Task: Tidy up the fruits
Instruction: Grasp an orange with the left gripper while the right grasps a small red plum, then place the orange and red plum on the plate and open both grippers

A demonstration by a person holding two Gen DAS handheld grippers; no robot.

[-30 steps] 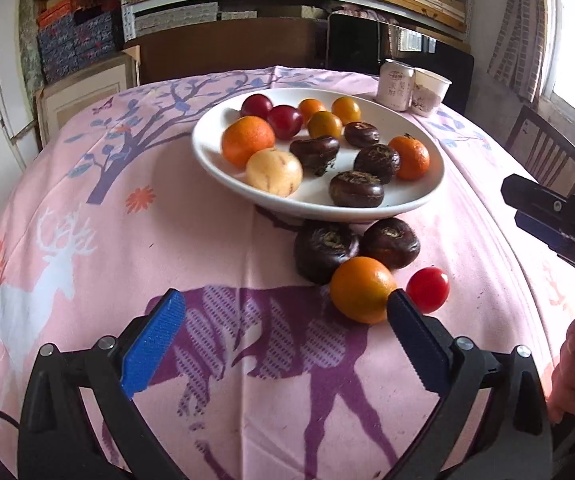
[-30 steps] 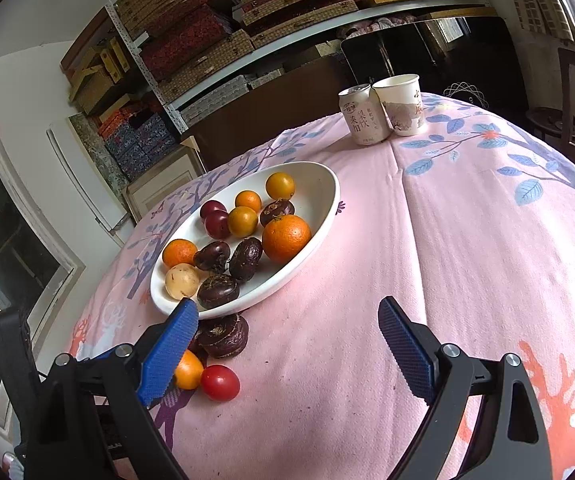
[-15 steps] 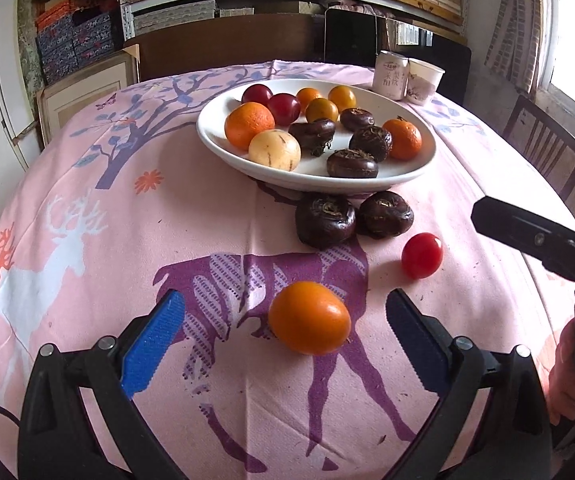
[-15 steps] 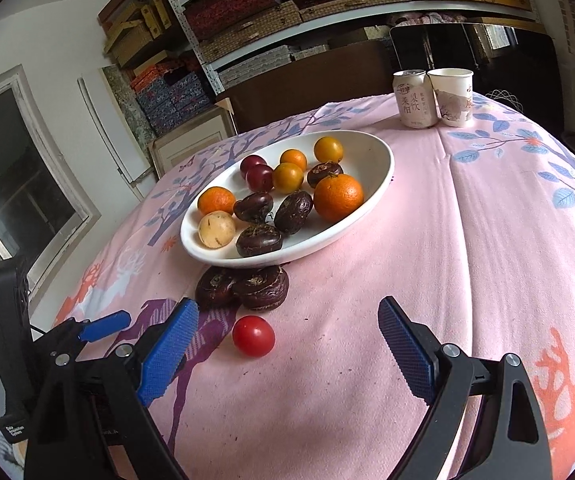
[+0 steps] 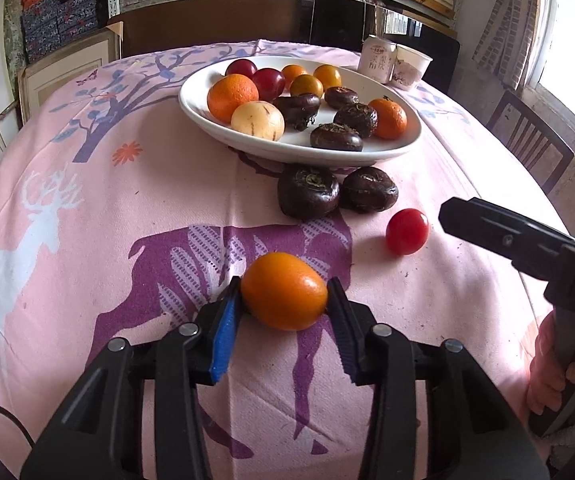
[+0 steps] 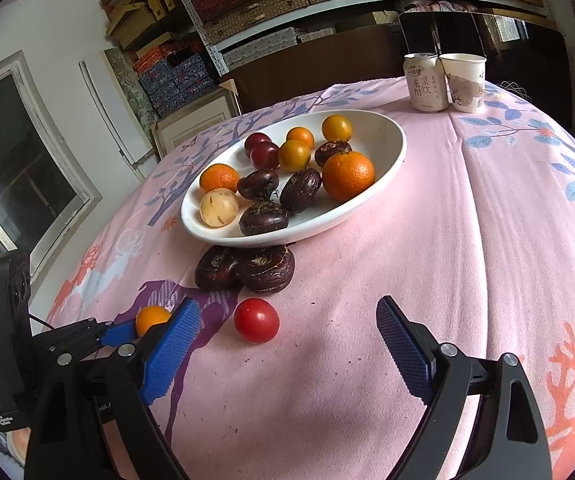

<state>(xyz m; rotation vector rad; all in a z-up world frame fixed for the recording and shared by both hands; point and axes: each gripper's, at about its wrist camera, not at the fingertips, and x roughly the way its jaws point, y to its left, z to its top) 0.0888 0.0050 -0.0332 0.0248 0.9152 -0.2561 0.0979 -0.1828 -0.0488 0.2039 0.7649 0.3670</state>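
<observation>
Low and centre in the left wrist view sits the orange fruit (image 5: pixel 284 291), an oval one with its long axis lying across the frame, one end at each blue pad. The left gripper (image 5: pixel 283 300) is closing on it and both pads already press its ends, so that's a grip, with the fruit resting on the purple deer print of the pink tablecloth (image 5: pixel 87 240).

Up and to the right, the red cherry tomato (image 5: pixel 407 231) lies loose on the cloth. Just above centre, two dark water chestnuts (image 5: pixel 308 191) sit side by side, touching, tucked against the near rim of the white plate (image 5: pixel 367 152). The plate, upper centre, carries oranges, small tomatoes, more chestnuts and one pale round fruit.

Over in the right wrist view, the right gripper (image 6: pixel 287 344) has its jaws wide and closing, nothing between the pads; the tomato lies just beyond them, left of centre. A can (image 6: pixel 425 82) and a paper cup (image 6: pixel 465 82) stand touching at the upper right.
</observation>
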